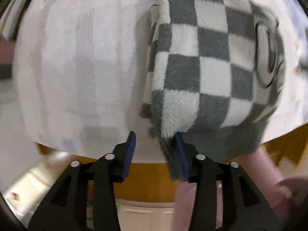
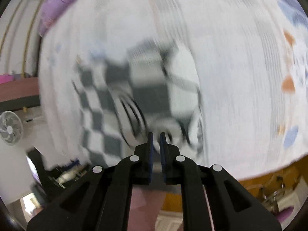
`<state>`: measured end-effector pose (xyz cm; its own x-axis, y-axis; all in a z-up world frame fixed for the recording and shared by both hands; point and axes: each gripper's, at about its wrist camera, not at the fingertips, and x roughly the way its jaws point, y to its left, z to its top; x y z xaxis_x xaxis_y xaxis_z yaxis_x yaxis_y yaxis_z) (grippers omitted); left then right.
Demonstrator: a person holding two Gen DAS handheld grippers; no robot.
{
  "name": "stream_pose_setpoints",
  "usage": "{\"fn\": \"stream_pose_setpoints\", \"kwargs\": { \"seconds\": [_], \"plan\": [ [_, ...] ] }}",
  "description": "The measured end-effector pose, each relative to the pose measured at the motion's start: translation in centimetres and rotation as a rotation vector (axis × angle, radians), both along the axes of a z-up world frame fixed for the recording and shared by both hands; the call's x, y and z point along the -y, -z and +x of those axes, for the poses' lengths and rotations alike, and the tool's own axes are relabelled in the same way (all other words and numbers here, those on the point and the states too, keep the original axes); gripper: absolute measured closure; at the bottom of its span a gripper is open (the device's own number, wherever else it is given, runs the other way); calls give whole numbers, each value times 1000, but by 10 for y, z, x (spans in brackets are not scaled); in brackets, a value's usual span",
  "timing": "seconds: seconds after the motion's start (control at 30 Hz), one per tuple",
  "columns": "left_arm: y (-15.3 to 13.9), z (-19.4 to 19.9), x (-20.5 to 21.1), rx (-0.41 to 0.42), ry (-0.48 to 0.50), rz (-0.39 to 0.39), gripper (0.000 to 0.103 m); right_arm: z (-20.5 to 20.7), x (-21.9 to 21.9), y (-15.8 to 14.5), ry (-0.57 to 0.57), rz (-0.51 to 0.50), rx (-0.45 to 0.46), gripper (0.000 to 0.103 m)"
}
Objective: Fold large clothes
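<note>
A fuzzy grey-and-white checkered garment (image 1: 202, 71) lies folded on a white bed sheet (image 1: 77, 67), its near hem hanging over the bed edge. My left gripper (image 1: 155, 140) is open; the garment's lower corner rests against the inner face of its right finger (image 1: 181, 154). In the right wrist view the same garment (image 2: 134, 96) is blurred by motion, ahead of my right gripper (image 2: 156, 134). The right jaws stand nearly together with a narrow gap and nothing between them.
The bed has a wooden side rail (image 1: 146, 181) below the sheet. A person's arm in a pink sleeve (image 1: 269, 173) is at lower right. A white fan (image 2: 9, 128) stands on the left. A purple cloth (image 2: 55, 5) lies at the far left of the bed.
</note>
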<state>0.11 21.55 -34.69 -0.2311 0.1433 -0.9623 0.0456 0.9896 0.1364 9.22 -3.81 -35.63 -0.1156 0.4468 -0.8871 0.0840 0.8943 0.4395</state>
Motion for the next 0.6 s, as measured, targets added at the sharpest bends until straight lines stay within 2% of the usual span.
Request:
{"fn": "stream_pose_setpoints", "kwargs": {
  "seconds": [0.03,0.07,0.1,0.13,0.17,0.2,0.23,0.27,0.33,0.43,0.47,0.53,0.6],
  "plan": [
    [5,2,-5,-5,4,36,60,11,-2,-2,-4,23,16,95],
    [11,-2,-14,-24,9,124,66,24,-8,1,-18,42,23,95],
    [18,-6,-27,-54,18,189,66,36,-16,8,-33,39,25,95],
    [23,-8,-41,-75,10,200,70,48,-26,17,-46,35,22,95],
    [26,-8,-54,-91,-41,174,77,58,-34,27,-60,35,12,95],
    [25,-5,-62,-82,-80,141,79,75,-42,40,-72,11,-11,95],
    [22,0,-67,-64,-102,111,79,80,-47,64,-79,-24,-40,99],
    [20,7,-67,-50,-89,125,79,82,-50,84,-87,-33,-53,100],
    [19,21,-62,-14,-42,179,79,91,-55,102,-92,-1,-53,102],
    [12,56,-49,84,-105,45,79,97,-29,106,24,92,-133,103],
    [14,67,-42,101,-115,21,80,96,-22,102,53,97,-125,103],
    [12,90,-26,150,-121,-41,80,96,-26,86,21,47,-75,103],
    [5,119,-10,232,-118,-106,80,92,-31,67,-27,-19,-31,103]
  ]
}}
